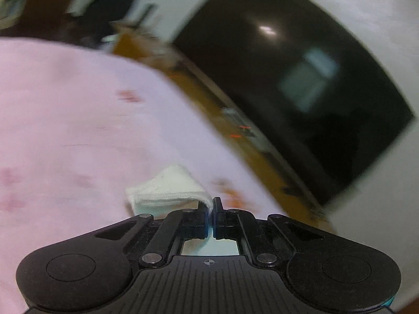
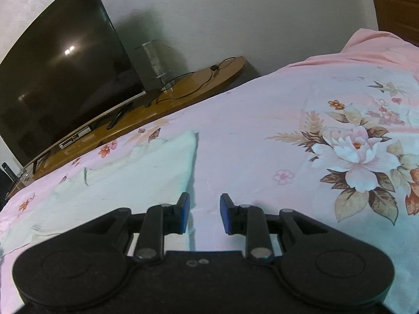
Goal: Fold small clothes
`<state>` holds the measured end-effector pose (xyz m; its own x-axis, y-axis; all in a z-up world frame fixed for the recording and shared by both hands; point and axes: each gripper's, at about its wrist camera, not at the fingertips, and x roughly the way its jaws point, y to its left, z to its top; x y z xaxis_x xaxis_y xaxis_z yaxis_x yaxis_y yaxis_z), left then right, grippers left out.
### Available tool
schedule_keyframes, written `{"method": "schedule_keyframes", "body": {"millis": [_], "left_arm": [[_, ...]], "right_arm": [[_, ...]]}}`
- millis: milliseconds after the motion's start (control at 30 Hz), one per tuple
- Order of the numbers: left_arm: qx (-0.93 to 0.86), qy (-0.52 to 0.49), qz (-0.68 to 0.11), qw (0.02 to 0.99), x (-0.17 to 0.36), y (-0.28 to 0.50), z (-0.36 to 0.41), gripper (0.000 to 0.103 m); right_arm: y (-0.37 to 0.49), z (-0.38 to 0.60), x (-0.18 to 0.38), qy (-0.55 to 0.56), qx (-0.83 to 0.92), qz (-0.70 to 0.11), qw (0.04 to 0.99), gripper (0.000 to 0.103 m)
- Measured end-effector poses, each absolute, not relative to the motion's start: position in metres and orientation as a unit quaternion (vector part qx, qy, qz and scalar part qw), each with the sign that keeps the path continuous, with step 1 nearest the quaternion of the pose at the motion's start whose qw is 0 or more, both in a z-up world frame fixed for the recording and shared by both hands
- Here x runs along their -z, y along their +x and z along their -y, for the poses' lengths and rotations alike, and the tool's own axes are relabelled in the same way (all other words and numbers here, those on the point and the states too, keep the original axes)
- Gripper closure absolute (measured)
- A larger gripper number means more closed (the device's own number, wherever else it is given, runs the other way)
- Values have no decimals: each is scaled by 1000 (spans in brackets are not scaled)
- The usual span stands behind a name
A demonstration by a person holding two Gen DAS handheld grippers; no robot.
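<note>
In the left wrist view my left gripper [image 1: 211, 204] is shut on the corner of a small white cloth [image 1: 170, 188], which bunches in folded layers just left of the fingertips, above the pink floral bedsheet [image 1: 78, 130]. The view is blurred by motion. In the right wrist view my right gripper [image 2: 204, 204] is open and empty, its blue pads [image 2: 185, 209] apart, low over the bed. A pale mint-white cloth [image 2: 125, 172] lies flat on the sheet [image 2: 262, 130], its right edge just ahead of the left finger.
A large dark TV [image 2: 60, 68] stands on a wooden stand [image 2: 183, 89] beyond the bed's far edge, with cables and a clear spindle case [image 2: 157, 62]. The TV [image 1: 301, 78] also shows in the left wrist view. The white wall [image 2: 235, 13] is behind.
</note>
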<state>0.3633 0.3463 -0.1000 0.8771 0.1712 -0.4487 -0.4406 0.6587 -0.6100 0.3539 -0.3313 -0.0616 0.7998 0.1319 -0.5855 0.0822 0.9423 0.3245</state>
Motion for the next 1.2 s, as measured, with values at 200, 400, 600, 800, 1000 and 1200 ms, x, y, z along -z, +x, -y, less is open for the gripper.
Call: {"method": "schedule_keyframes", "body": {"millis": [200,400,600,800,1000,1200], "left_arm": [[-60,-344,-184,919,68,418,-250,100],[9,-279,-240,930,76,457,-153,100],[89,-201,-286,933,93,474,-47,100],[125,-115,-356,919,116,482,33,87],[139,-128,-310,932,100,433,26,30],[14,-168,-305,937,103,400,-59,30]], "right_arm": [[354,325,62,181,-15,-316,931,76],[348,330,61,187,-13,-311,932,75],[342,343,67,202,0,-320,926,75],[345,343,66,209,-2,-315,926,72],[355,334,59,214,-19,-306,928,68],[378,288,60,215,-85,-318,920,68]]}}
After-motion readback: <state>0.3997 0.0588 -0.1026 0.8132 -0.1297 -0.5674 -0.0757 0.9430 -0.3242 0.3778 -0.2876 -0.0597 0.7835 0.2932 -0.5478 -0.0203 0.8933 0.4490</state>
